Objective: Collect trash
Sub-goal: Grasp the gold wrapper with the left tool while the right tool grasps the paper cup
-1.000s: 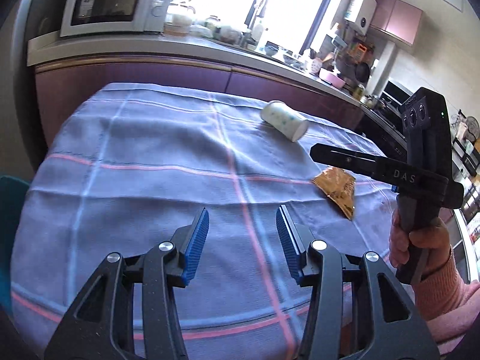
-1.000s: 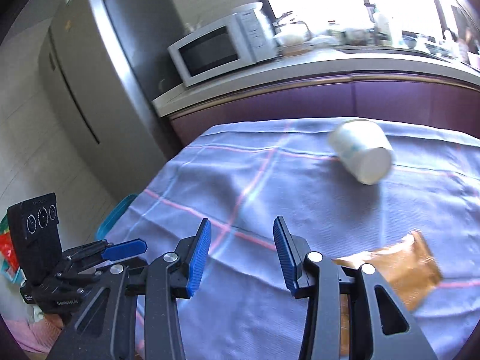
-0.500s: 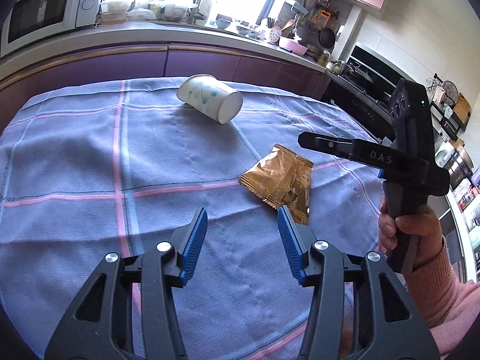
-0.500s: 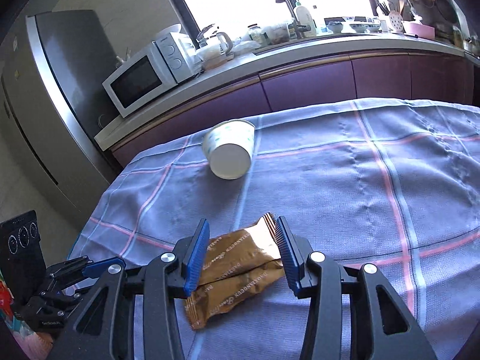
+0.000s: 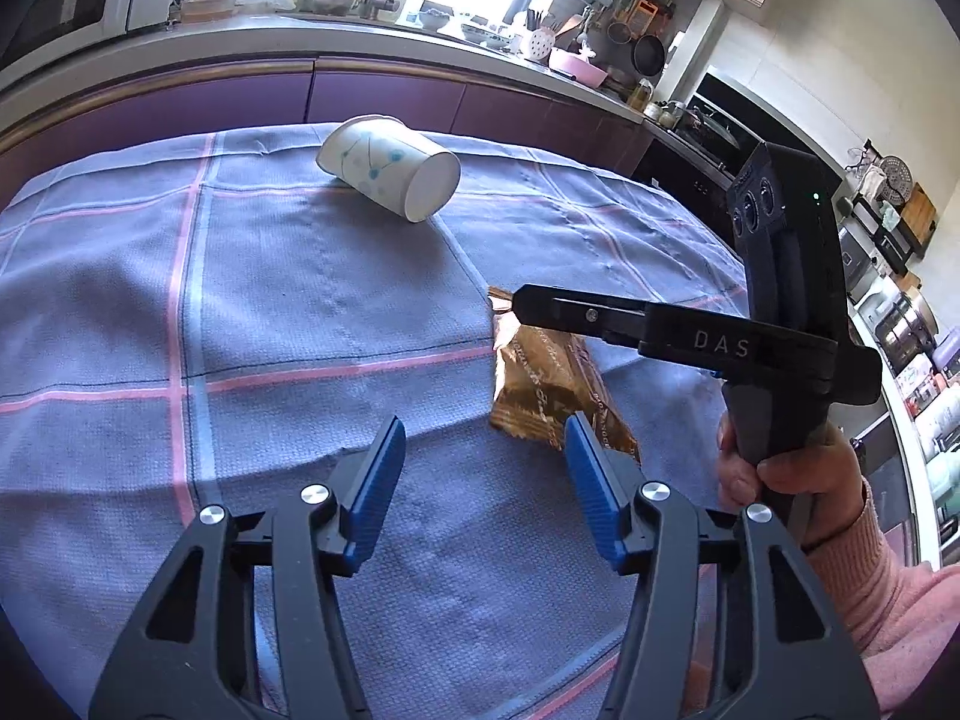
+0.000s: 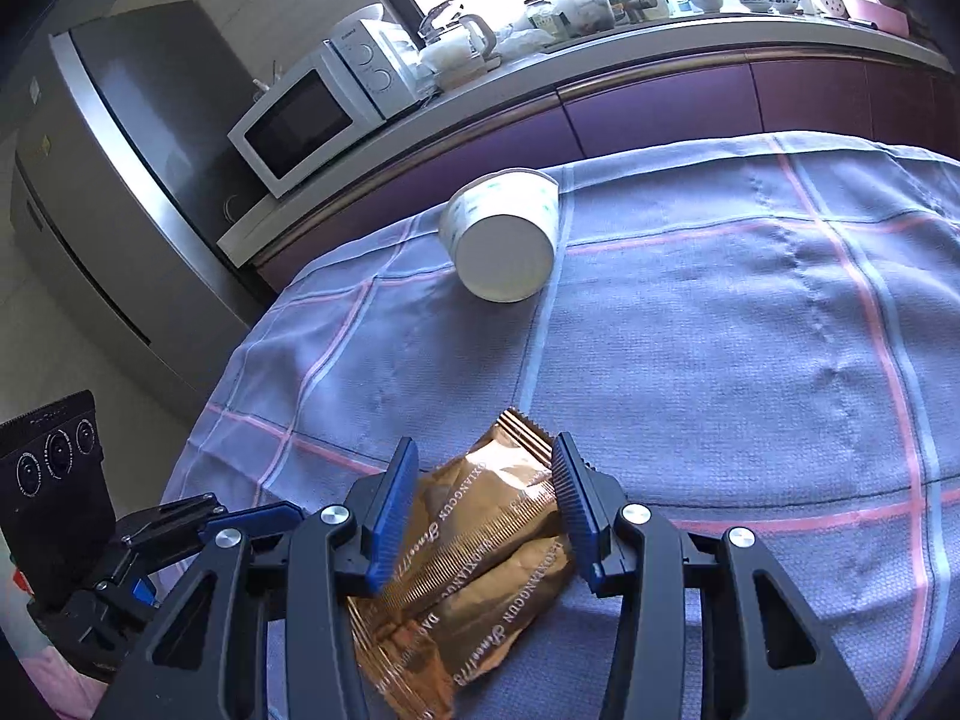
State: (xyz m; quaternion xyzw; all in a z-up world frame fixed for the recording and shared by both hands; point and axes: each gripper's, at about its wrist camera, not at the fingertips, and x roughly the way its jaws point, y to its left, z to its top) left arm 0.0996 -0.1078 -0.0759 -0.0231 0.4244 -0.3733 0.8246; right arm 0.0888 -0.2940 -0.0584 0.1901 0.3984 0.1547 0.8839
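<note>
Left wrist view: the left gripper point(image 5: 480, 468) has just been opening, and nothing is between its blue pads. The golden snack wrapper point(image 5: 540, 384) lies just ahead of it and a little to the right, on the checked tablecloth point(image 5: 270, 300), toward the right edge. The right gripper point(image 5: 510, 300), held in a hand point(image 5: 774, 468) with a pink sleeve, reaches over the wrapper's far end. One paper cup point(image 5: 390, 177) lies on its side near the far edge, well apart.

Right wrist view: the right gripper point(image 6: 480, 480) is half open with the wrapper point(image 6: 480, 540) between its pads, which seem not to press it yet. The long axis of the wrapper runs nearly along the fingers, slightly slanted. The right hand is the nearer one, so closing looks like the next move. The cup point(image 6: 504, 240) is straight ahead, its bottom facing the camera.

Count: one wrapper, one cup.
</note>
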